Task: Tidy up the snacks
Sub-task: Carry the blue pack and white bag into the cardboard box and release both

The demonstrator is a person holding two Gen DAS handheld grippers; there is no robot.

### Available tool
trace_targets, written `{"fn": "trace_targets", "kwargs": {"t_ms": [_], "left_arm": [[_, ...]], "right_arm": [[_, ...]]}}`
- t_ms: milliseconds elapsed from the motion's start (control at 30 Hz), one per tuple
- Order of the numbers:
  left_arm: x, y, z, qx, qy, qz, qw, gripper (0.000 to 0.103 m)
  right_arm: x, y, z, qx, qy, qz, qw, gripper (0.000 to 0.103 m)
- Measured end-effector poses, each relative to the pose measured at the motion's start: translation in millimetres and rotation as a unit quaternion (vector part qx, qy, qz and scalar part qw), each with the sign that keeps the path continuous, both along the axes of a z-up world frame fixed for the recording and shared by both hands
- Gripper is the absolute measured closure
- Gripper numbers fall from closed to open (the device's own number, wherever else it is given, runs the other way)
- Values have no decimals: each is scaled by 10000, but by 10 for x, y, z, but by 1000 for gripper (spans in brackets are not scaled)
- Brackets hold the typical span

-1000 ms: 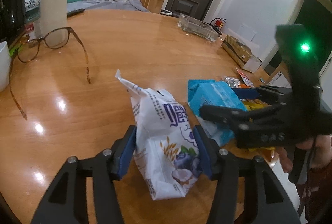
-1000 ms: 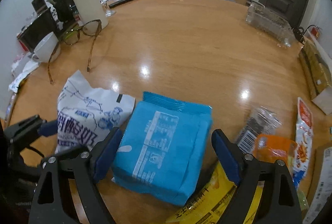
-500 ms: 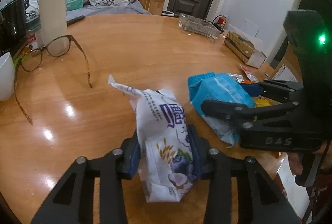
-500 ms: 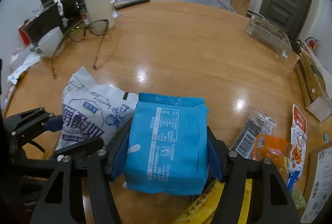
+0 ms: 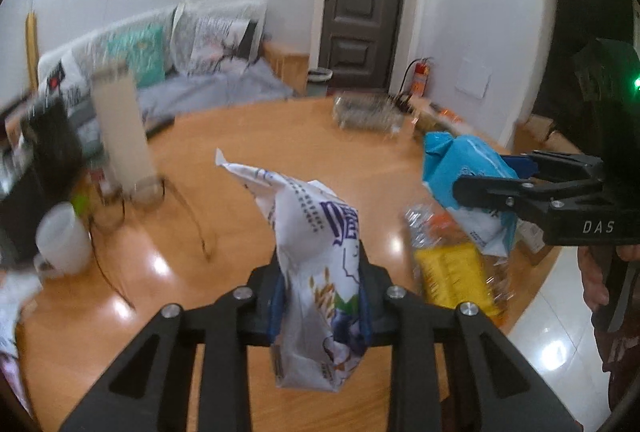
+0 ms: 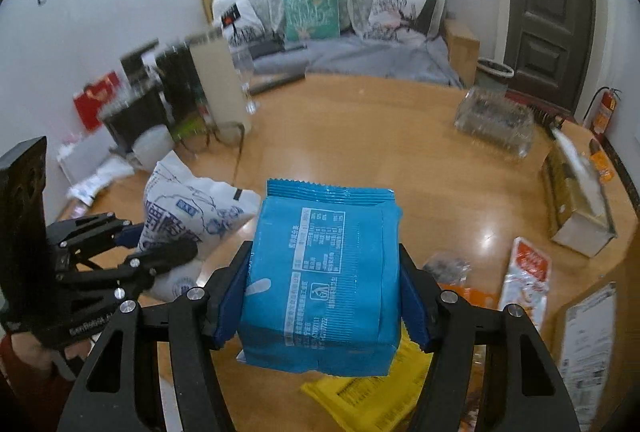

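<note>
My left gripper (image 5: 320, 296) is shut on a white snack bag with blue print (image 5: 316, 256) and holds it upright above the round wooden table (image 5: 248, 159). My right gripper (image 6: 326, 296) is shut on a blue snack pack (image 6: 324, 272), lifted off the table. In the left wrist view the blue pack (image 5: 464, 183) hangs to the right in the right gripper (image 5: 516, 179). In the right wrist view the white bag (image 6: 188, 207) and left gripper (image 6: 160, 244) are at the left. A yellow packet (image 6: 372, 396), an orange packet (image 6: 472, 296) and a red-white packet (image 6: 524, 276) lie on the table.
Glasses (image 5: 120, 211), a tall beige cylinder (image 5: 120, 127), a white cup (image 5: 64, 240) and black items stand at the left. A clear container (image 6: 496, 123) and an open carton (image 6: 576, 199) are at the far right. The table edge runs close at the right.
Both grippers have closed tighter on their packs and lifted them off the table. The views have tilted up, showing more of the room.
</note>
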State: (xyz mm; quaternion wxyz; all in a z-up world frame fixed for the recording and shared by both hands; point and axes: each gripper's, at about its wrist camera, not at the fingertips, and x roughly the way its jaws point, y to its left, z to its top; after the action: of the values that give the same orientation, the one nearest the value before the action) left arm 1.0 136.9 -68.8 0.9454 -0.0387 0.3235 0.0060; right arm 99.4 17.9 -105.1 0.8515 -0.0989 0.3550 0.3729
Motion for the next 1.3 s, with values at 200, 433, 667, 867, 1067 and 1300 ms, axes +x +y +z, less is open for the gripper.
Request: {"fn": "trace_targets", "kwargs": {"t_ms": [200, 433, 667, 867, 1067, 1300], "left_arm": [[-4, -642, 754, 472, -526, -463, 9964, 77], [182, -1523, 1324, 321, -818, -1475, 9851, 77], [684, -2495, 1402, 156, -632, -2415, 9682, 77], [1199, -3069, 1157, -24, -46, -2705, 9627, 77], [1581, -3393, 829, 92, 476, -2701, 9616, 77], [1720, -3513, 606, 378, 729, -2664, 9604, 73]], "right_arm": [[-150, -667, 618, 478, -493, -205, 9974, 41], [-218, -1639, 992, 746, -886, -783, 9902, 41], [18, -2531, 889, 701, -802, -1589, 9815, 41], [373, -2973, 529, 450, -429, -1887, 9801, 41], [652, -3155, 216, 96, -182, -2058, 9784, 41], [788, -3159, 50, 24, 86, -2011, 9795, 40]]}}
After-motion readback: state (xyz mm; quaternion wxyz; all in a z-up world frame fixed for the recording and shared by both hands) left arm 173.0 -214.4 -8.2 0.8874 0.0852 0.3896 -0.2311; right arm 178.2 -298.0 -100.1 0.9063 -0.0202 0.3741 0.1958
